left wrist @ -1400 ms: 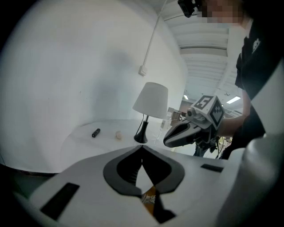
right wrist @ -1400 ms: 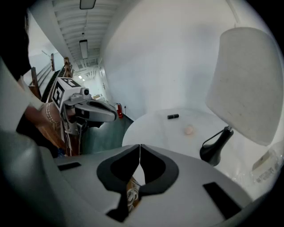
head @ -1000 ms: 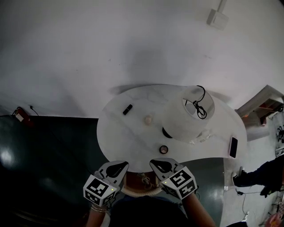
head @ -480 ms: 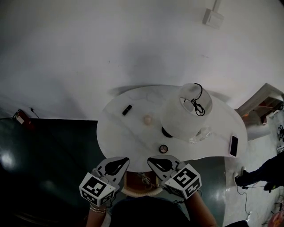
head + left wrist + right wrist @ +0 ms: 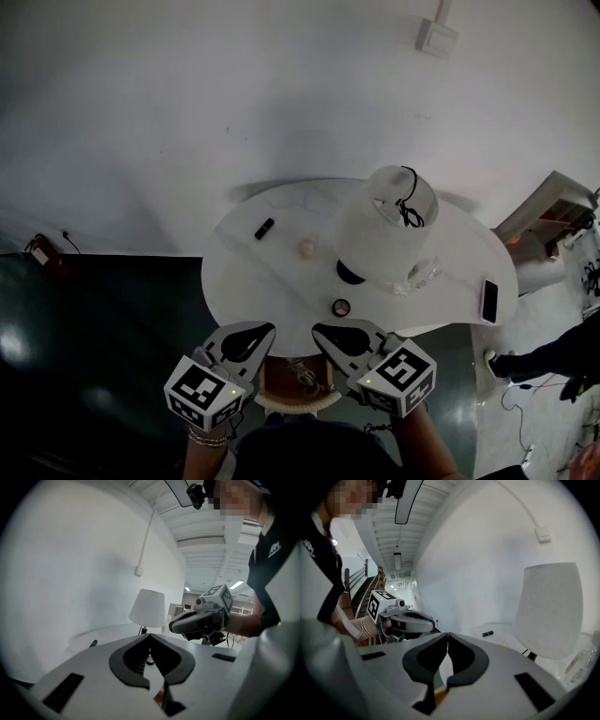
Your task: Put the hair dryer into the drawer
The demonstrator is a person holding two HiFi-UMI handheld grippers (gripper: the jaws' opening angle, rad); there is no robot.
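I see no hair dryer that I can make out in any view. Both grippers hover side by side at the near edge of the round white table (image 5: 262, 291). My left gripper (image 5: 253, 336) is shut with nothing in it, its jaws meeting tip to tip (image 5: 150, 635). The right gripper (image 5: 328, 336) is shut and empty too (image 5: 447, 634). Between and below them lies a brown opening with a pale curved rim (image 5: 292, 405), perhaps the drawer. A small pale thing (image 5: 302, 375) sits in it, but I cannot tell what it is.
On the table stand a white lamp (image 5: 384, 230) with a black cord, a small black stick (image 5: 264, 228), a beige ball (image 5: 307, 248), a round disc (image 5: 342, 307), a clear bottle (image 5: 417, 275) and a phone (image 5: 489, 300). A person's leg (image 5: 553, 361) shows at the right edge.
Both grippers have risen toward the head camera and drawn slightly apart. Both stayed shut.
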